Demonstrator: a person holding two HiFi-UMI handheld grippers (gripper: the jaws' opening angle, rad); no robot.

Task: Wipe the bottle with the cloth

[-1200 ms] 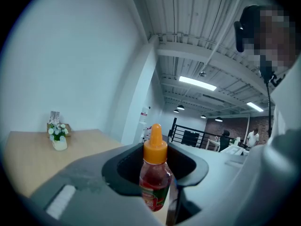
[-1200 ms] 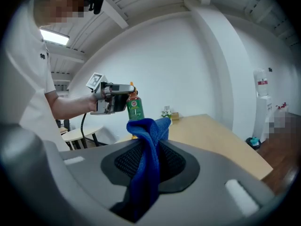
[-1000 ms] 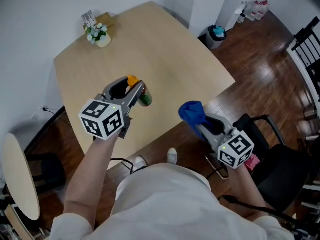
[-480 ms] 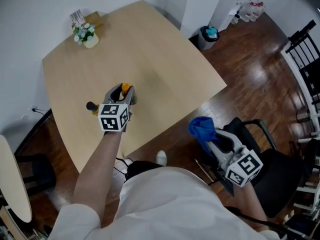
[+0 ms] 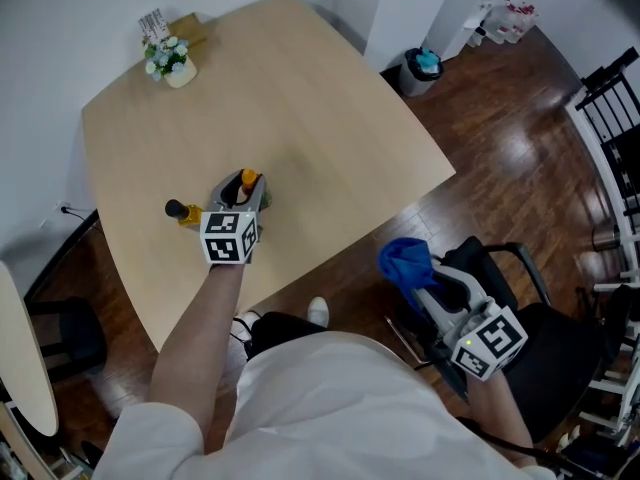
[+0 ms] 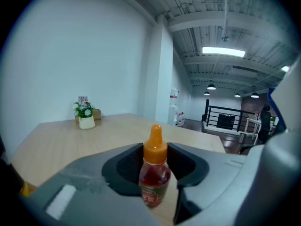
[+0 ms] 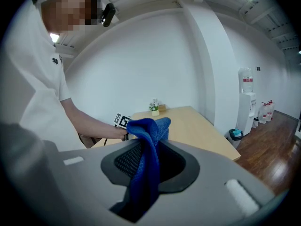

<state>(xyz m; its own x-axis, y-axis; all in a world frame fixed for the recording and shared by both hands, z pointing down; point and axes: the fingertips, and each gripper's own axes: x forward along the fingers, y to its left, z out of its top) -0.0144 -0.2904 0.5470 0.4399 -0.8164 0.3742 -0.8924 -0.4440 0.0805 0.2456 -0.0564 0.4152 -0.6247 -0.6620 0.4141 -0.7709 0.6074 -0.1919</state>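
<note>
Pale wood table (image 5: 300,88) over dark floorboards (image 5: 520,138); left tool (image 5: 246,186) grips bottle (image 6: 154,175), right tool (image 5: 425,280) clamps cloth (image 7: 146,145).

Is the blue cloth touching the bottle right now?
No, the cloth hangs in the right gripper off the table, apart from the bottle.

Left arm's reaching forward, my left gripper (image 5: 246,186) pinching the bottle (image 6: 154,175). Right gripper (image 5: 420,282) sits low beside me, clamped on the cloth (image 7: 146,159).
</note>
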